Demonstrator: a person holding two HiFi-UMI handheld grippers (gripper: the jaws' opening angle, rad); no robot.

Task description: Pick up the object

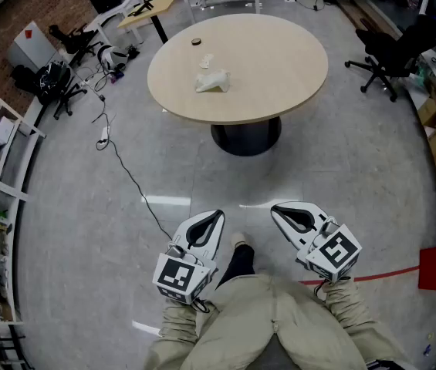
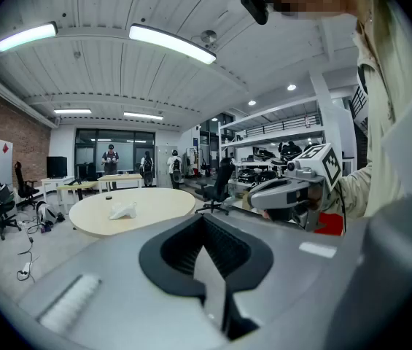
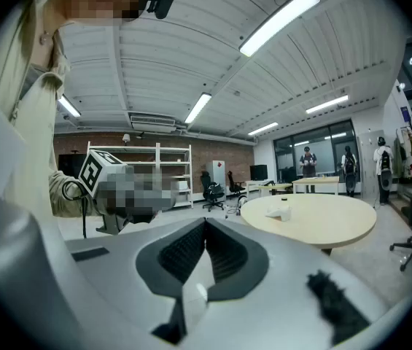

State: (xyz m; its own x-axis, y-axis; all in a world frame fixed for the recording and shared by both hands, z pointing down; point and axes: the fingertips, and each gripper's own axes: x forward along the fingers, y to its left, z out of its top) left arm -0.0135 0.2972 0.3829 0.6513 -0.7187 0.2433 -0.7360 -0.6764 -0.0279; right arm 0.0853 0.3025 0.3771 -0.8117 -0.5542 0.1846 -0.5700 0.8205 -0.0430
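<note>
The head camera looks from above, forward and steeply down. The left gripper [image 1: 216,216] and the right gripper [image 1: 276,208] sit close under it near the bottom edge, just above the person's legs [image 1: 272,322]. The round table [image 1: 279,68] stands farther ahead across the floor [image 1: 86,230].

Each gripper camera rides low behind its own jaws and faces almost level along them, so the jaws fill the near foreground. All three views share that table — in the middle distance it lies left of centre in the left gripper view and right of centre in the right gripper view. Each gripper view also catches the other gripper off to one side.
</note>
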